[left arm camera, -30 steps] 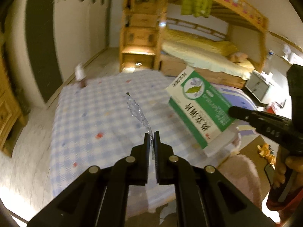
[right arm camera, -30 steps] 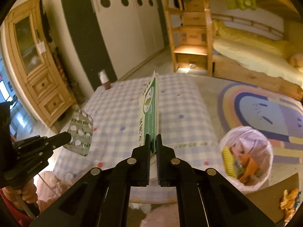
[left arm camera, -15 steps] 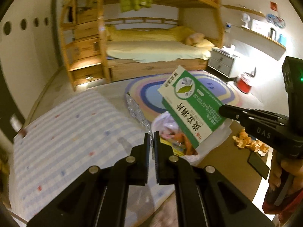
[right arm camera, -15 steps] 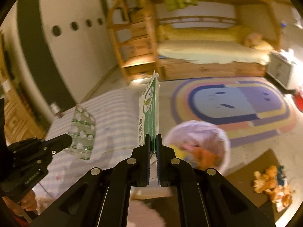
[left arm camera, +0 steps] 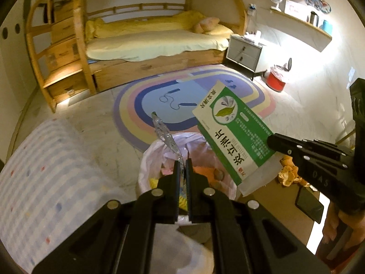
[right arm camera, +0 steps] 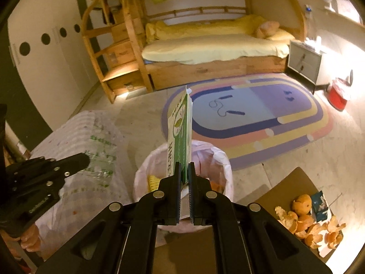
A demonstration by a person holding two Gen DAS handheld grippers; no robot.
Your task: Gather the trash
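My left gripper (left arm camera: pixel 182 165) is shut on a clear blister pack (left arm camera: pixel 164 134), seen edge-on, held above a white-lined trash bin (left arm camera: pixel 146 157). In the right wrist view the blister pack (right arm camera: pixel 102 157) shows flat at the left gripper's tip. My right gripper (right arm camera: pixel 184 167) is shut on a green and white medicine box (right arm camera: pixel 180 137), held above the same bin (right arm camera: pixel 219 159). The box (left arm camera: pixel 232 137) also shows in the left wrist view, over the bin's right side. The bin holds orange peel and other scraps.
A checked-cloth table (left arm camera: pixel 41 182) lies to the left of the bin. Orange peels (right arm camera: pixel 308 223) and a blue wrapper (right arm camera: pixel 320 205) lie on brown cardboard at the right, with a dark phone (left arm camera: pixel 309 203). A rainbow rug (right arm camera: pixel 251 114), bunk bed (right arm camera: pixel 205 45) and red bin (right arm camera: pixel 337 93) are beyond.
Both grippers have swung right from over the checked table to above the trash bin, each still holding its item.
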